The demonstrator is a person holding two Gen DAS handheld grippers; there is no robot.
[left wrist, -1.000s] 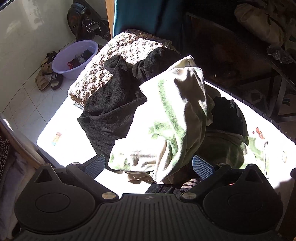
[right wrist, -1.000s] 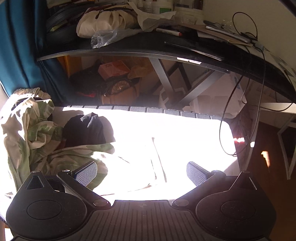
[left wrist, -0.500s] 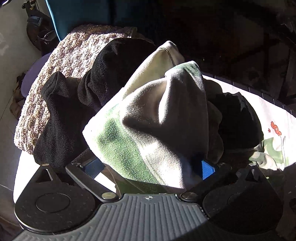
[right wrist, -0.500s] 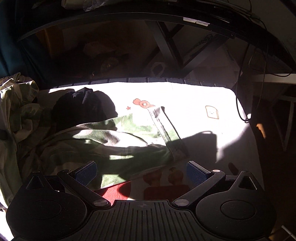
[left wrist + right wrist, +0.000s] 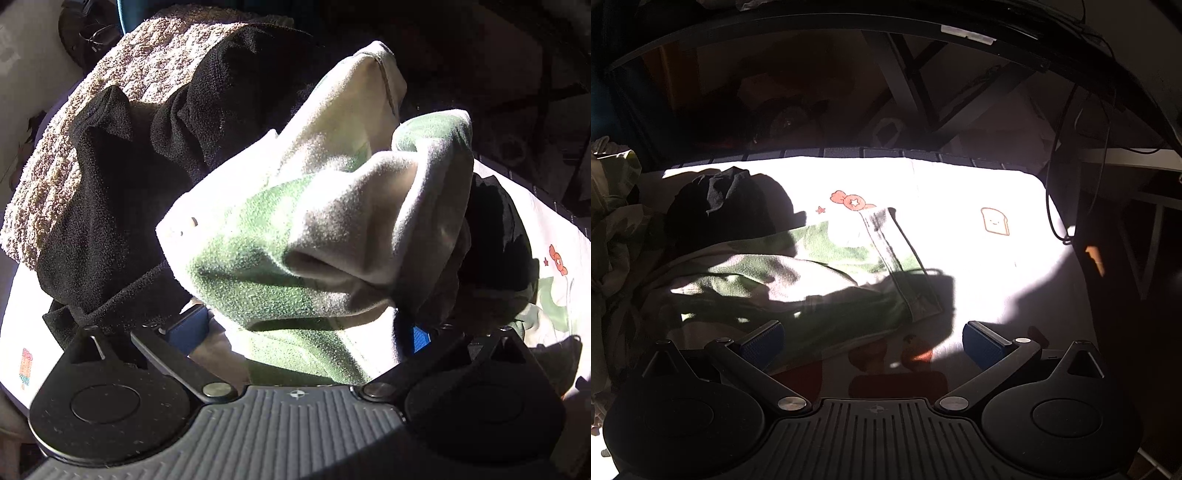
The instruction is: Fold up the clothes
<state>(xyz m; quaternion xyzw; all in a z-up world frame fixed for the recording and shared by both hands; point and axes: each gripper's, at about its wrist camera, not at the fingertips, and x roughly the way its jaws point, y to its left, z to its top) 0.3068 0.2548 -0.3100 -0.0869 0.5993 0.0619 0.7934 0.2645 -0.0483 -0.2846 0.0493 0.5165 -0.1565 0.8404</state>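
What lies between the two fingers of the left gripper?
In the left wrist view, a bunched fold of the green and cream garment fills the gap of the left gripper. The jaws stand wide apart and have not closed on it.

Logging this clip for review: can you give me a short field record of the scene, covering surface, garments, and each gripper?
surface: white cartoon-print sheet, sunlit
main garment: cream-and-green fleece garment, bunched, one end spread flat
other clothes: black fleece garment over beige knitted blanket; small black cloth bundle
left gripper: open, straddling the fleece
right gripper: open, low over the spread end
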